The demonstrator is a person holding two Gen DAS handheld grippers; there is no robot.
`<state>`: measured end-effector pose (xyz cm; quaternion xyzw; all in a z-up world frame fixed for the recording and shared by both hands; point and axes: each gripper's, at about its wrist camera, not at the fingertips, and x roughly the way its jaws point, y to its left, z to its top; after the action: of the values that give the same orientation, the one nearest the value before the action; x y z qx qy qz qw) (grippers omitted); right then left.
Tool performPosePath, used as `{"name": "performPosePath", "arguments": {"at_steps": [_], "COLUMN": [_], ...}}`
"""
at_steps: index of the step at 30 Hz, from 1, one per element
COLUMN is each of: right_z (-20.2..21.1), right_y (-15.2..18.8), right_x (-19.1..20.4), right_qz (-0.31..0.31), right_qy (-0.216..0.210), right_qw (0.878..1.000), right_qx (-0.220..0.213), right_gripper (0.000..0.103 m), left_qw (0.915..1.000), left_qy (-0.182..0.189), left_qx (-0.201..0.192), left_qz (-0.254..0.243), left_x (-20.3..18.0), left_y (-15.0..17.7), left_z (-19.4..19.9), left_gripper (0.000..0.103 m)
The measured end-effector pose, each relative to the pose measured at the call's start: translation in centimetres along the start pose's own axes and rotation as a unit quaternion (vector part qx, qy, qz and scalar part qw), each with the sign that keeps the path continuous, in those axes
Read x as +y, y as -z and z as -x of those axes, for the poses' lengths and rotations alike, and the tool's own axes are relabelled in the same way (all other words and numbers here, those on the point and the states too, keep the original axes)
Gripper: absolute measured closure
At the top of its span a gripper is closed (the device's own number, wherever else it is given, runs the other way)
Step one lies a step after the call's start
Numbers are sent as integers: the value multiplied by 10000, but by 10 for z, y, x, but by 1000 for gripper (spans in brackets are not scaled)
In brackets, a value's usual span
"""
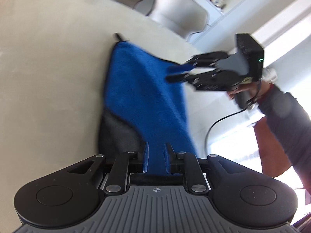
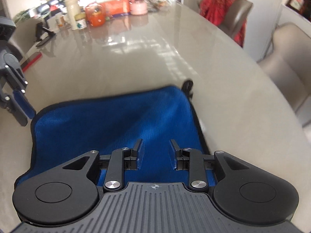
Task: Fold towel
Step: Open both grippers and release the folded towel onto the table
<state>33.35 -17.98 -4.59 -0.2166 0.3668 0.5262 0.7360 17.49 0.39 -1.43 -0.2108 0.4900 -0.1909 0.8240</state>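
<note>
Blue towel (image 2: pixel 116 128) lying doubled on the beige table (image 2: pixel 175 58), one fold apparently made and further folds possibly left; left gripper (image 1: pixel 155 155) and right gripper (image 2: pixel 156 153) both parted, holding nothing.

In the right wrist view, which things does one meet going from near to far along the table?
Right gripper with open jaws → blue fleece towel with black edging → bare glossy beige table top → orange round pot → pink round container.
</note>
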Motion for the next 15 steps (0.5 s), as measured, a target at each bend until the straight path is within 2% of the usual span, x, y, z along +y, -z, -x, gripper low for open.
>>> {"name": "performPosePath", "arguments": {"at_steps": [3,4,5,7,9,12,15], "right_z": [3,1,-1,-6,-4,2,10], "right_y": [7,9,11,15,20,25,35], "right_x": [3,4,5,6,7,6,4], "right_qz": [-189,-179,-170,-137,-146,-216,-344], "right_qy": [-19,52,122,182,221,375,578], "right_qw": [9998,9998,9997,9994,9993,9985,9969], "right_qx": [-47,34,114,268,263,347,401], "right_gripper": [74,74,74,74,74,74,74], "left_qw": [9998,9998,9997,9999,9997,9969,9973], "left_qy": [-104,-54,-3,49,-48,-321,-283], "left_qx": [-147,-175,-199,-82,146,711,680], "left_qz": [-90,-114,-137,-130,-193,-101,-26], "left_x": [-12,-14,-15,-14,-11,-2,6], "left_y": [-7,-10,-14,-15,-13,-5,-1], "left_z": [1,1,0,-8,-26,-58,-61], "left_gripper": [86,81,72,67,68,69,70]}}
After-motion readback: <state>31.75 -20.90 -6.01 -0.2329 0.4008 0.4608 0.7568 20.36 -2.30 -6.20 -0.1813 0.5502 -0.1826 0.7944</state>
